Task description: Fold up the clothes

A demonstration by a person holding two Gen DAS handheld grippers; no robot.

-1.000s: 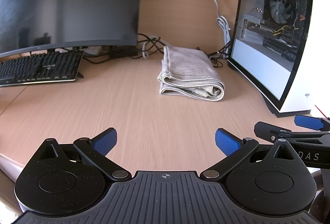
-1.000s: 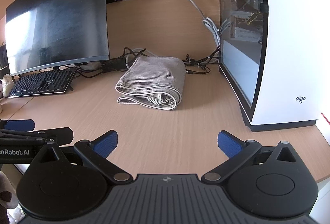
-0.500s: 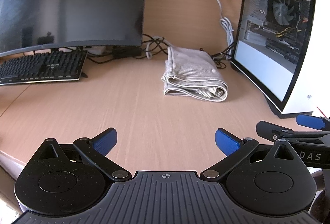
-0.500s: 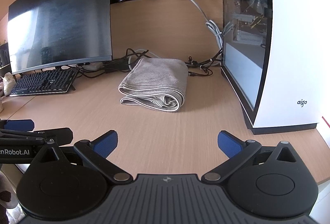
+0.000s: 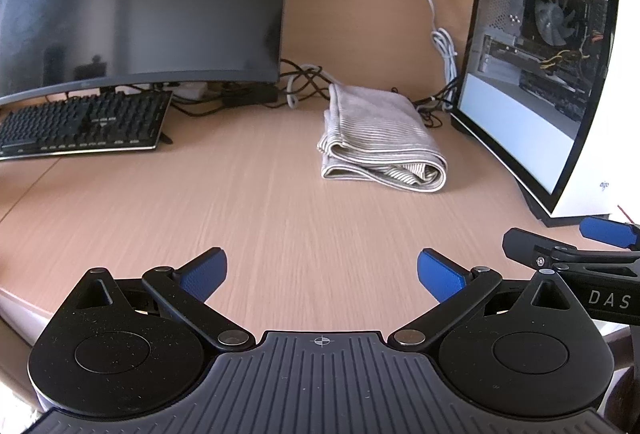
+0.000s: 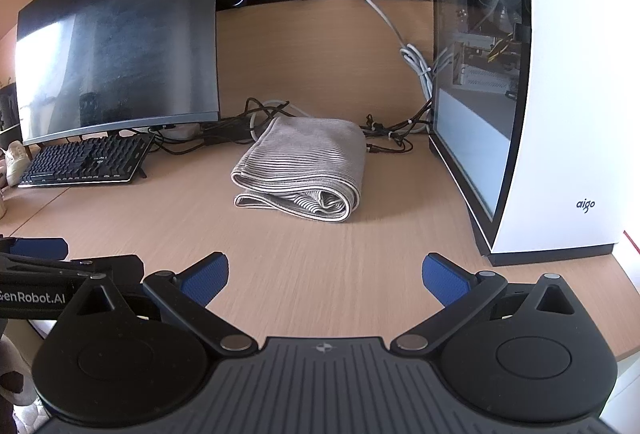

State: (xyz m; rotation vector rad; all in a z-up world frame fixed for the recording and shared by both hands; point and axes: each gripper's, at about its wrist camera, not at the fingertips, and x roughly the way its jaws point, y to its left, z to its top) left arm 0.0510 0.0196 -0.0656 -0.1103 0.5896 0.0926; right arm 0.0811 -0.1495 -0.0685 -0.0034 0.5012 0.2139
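Observation:
A grey striped garment lies folded into a thick bundle at the back of the wooden desk, between the monitor and the computer case. My left gripper is open over the desk's front, well short of the bundle, nothing between its blue pads. My right gripper is also open and empty, just to the right of the left one and equally far from the garment. In the left wrist view the right gripper's fingers show at the right edge; in the right wrist view the left gripper's fingers show at the left edge.
A dark curved monitor and a black keyboard occupy the back left. A white glass-sided computer case stands at the right. Tangled cables lie behind the garment. Bare desk stretches between the grippers and the bundle.
Both grippers have drifted slightly, so the garment sits a little further right and lower in each view. Both stay open and the garment has not moved.

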